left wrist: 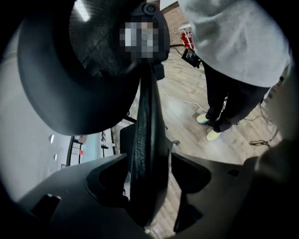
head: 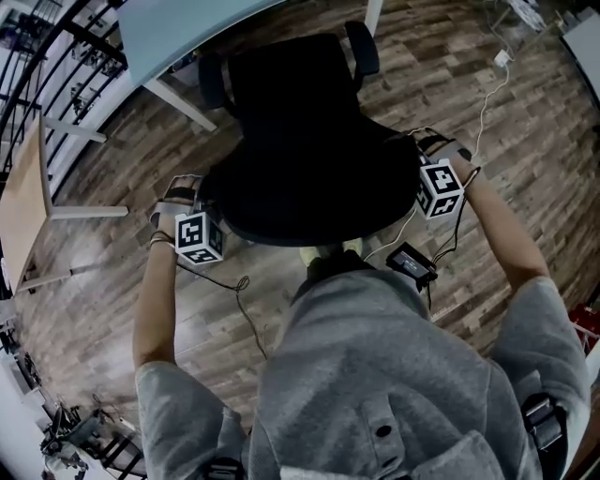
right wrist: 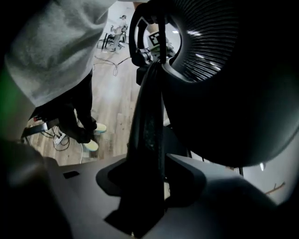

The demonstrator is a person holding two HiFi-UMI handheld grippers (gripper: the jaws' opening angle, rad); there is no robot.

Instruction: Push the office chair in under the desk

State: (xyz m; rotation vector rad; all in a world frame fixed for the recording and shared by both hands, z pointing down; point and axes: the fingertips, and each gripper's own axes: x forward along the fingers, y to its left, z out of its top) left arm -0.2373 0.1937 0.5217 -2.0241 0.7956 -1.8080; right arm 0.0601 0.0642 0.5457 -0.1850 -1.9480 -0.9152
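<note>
Seen from above in the head view, the black office chair (head: 300, 141) stands on the wood floor with its seat turned toward the pale blue desk (head: 187, 28). Its armrests reach the desk's edge. My left gripper (head: 208, 192) is at the backrest's left rim and my right gripper (head: 414, 155) at its right rim. In the left gripper view the backrest's thin edge (left wrist: 147, 140) runs between the jaws of the left gripper (left wrist: 149, 182), which stand open with gaps beside it. The right gripper (right wrist: 149, 182) likewise stands open around the edge (right wrist: 149, 130).
A black power adapter (head: 412, 262) and loose cables (head: 239, 291) lie on the floor by my feet. A white cable (head: 483, 103) runs off to the right. A wooden table (head: 23, 206) and a black railing (head: 56, 56) stand at the left.
</note>
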